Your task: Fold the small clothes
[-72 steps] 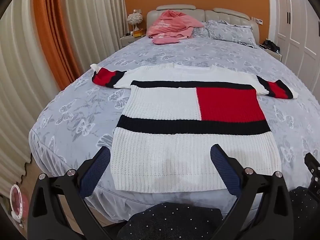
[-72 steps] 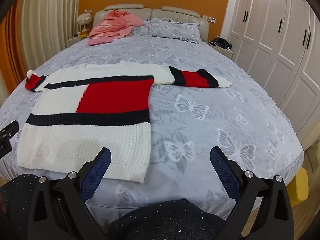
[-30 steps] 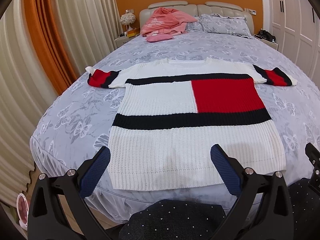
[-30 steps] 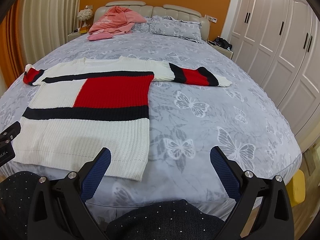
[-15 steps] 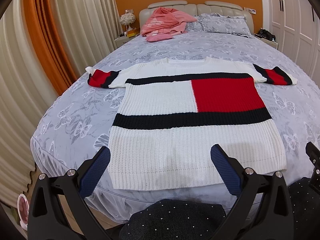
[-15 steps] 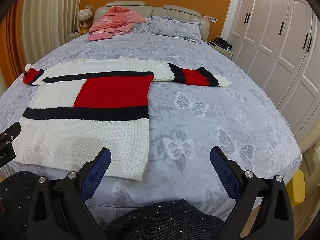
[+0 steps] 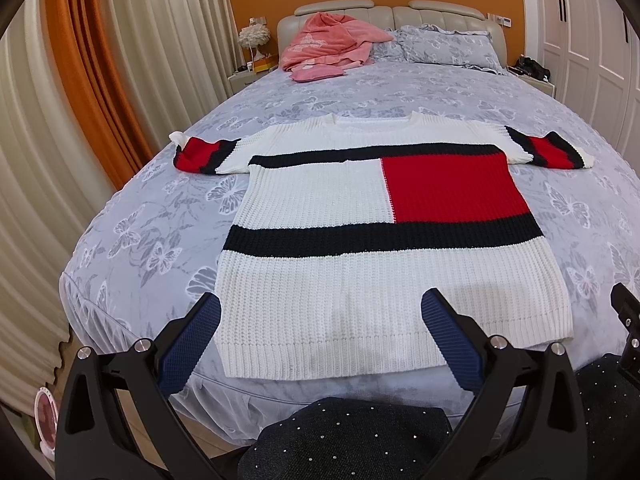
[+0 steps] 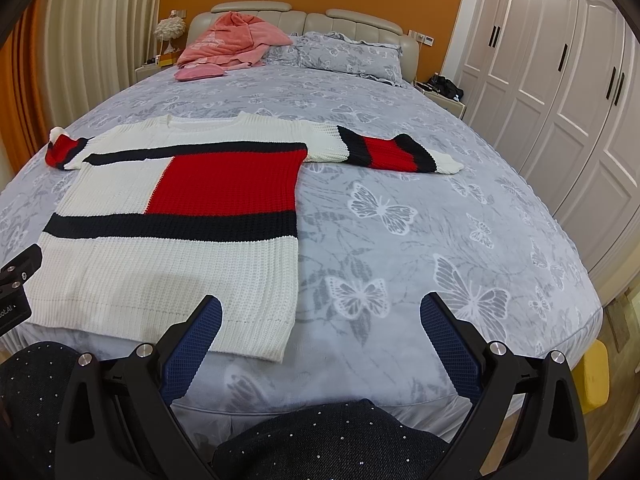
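A white knit sweater (image 7: 320,200) with a red block, dark stripes and red-striped sleeves lies flat, face up, on the grey butterfly-print bed (image 7: 140,248), hem toward me, both sleeves spread sideways. It also shows in the right wrist view (image 8: 168,248), at left. My left gripper (image 7: 320,312) is open and empty, hovering above the hem. My right gripper (image 8: 320,316) is open and empty, above bare bedspread just right of the sweater's lower right corner. The right sleeve (image 8: 392,152) stretches out ahead of it.
A pink garment pile (image 7: 324,44) and grey pillows (image 7: 444,44) lie at the headboard. Curtains (image 7: 80,100) hang on the left, white wardrobe doors (image 8: 560,80) on the right. My dark dotted knees (image 7: 344,440) are at the bed's near edge.
Both grippers have drifted slightly closer to the bed and sweater since 2.4 s ago. In the last second almost nothing has moved. The sweater lies as before.
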Tool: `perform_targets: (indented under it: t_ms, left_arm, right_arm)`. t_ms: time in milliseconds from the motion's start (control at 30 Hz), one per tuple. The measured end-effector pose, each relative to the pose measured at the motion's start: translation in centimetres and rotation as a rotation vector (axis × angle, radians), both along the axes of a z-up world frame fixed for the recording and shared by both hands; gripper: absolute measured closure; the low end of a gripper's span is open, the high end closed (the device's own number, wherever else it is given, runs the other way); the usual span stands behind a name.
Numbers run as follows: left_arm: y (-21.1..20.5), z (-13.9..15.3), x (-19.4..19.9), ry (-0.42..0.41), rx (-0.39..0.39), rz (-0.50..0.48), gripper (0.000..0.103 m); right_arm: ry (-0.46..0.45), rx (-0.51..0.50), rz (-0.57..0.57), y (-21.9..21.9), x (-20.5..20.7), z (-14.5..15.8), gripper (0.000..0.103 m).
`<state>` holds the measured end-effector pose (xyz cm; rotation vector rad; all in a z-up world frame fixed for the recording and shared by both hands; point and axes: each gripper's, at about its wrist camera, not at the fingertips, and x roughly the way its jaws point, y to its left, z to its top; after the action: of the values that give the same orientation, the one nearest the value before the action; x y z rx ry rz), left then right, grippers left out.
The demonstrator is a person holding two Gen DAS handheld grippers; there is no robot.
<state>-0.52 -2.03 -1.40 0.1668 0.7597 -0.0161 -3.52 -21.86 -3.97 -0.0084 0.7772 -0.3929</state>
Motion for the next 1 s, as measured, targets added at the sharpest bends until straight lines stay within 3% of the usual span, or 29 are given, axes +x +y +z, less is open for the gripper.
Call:
perform_targets:
  t_ms: [1000]
  left_arm:
    - [-0.23, -0.35, -0.12, 0.005, 0.003, -0.003, 0.005]
  right_arm:
    - [0.002, -0.002, -0.001, 0.02, 0.02, -0.06, 0.005]
